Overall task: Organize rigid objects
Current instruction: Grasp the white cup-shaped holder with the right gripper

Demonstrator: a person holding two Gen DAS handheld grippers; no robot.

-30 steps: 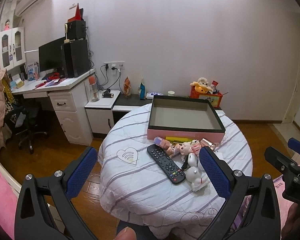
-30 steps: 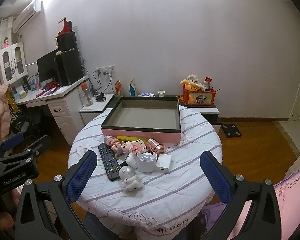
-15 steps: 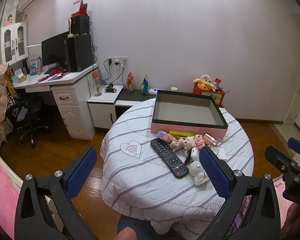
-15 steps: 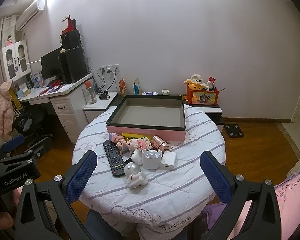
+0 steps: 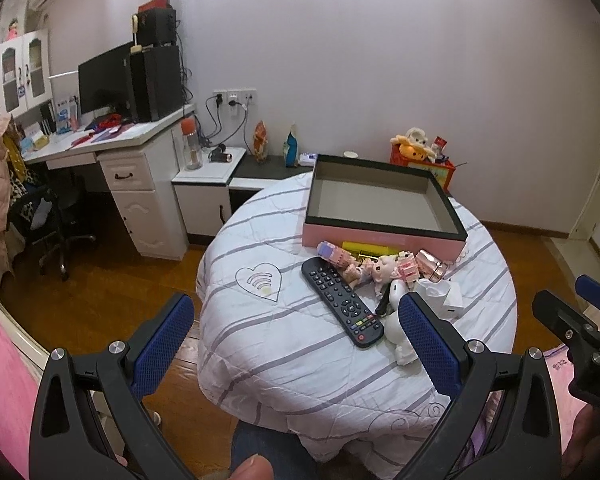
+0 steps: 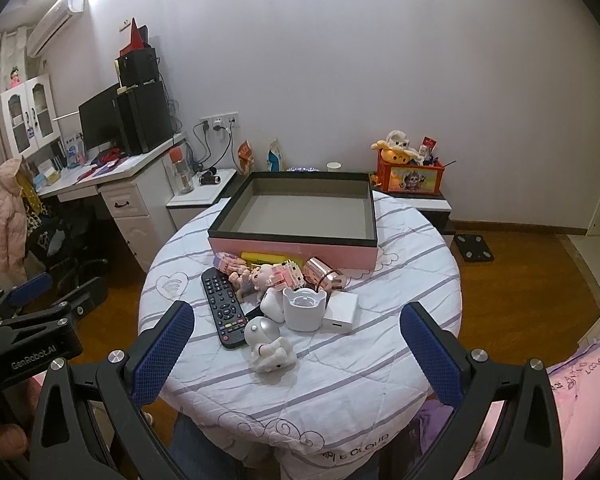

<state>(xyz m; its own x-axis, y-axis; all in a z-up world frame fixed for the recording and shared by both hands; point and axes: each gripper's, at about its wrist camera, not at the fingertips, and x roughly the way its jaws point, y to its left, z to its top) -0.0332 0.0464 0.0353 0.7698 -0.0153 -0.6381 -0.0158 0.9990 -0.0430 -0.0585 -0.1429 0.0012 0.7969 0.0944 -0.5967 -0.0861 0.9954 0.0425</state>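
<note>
both hand-held grippers are hovering over the near edge of the round table with white striped quilted cover [image 6: 400, 264], nothing grasped. left hand-held gripper [image 5: 296, 340] is spread wide and released; right hand-held gripper [image 6: 296, 340] is likewise released, jaws far apart.

landmark: shallow pink box with dark rim [image 6: 296, 216], sitting empty at the far side of the table. the rigid items are piling just in front of its pink front wall: black remote control [image 6: 222, 308] at the left of the pile, white round-headed robot figurine [image 6: 266, 344] nearest the camera, white scalloped cup-like holder [image 6: 304, 308] beside a white square adapter block [image 6: 342, 312], rose-gold metal cylinder [image 6: 322, 274] and yellow flat bar [image 6: 268, 258] close to the box wall, small pink doll figures [image 6: 260, 276] between.

judgement: step in hand is approaching for a first pick. probably best taking an outer item first, the figurine or the remote, closing across the narrow width, lifting straight up so neighbours are not dragging, then lowering inside the box.
</note>
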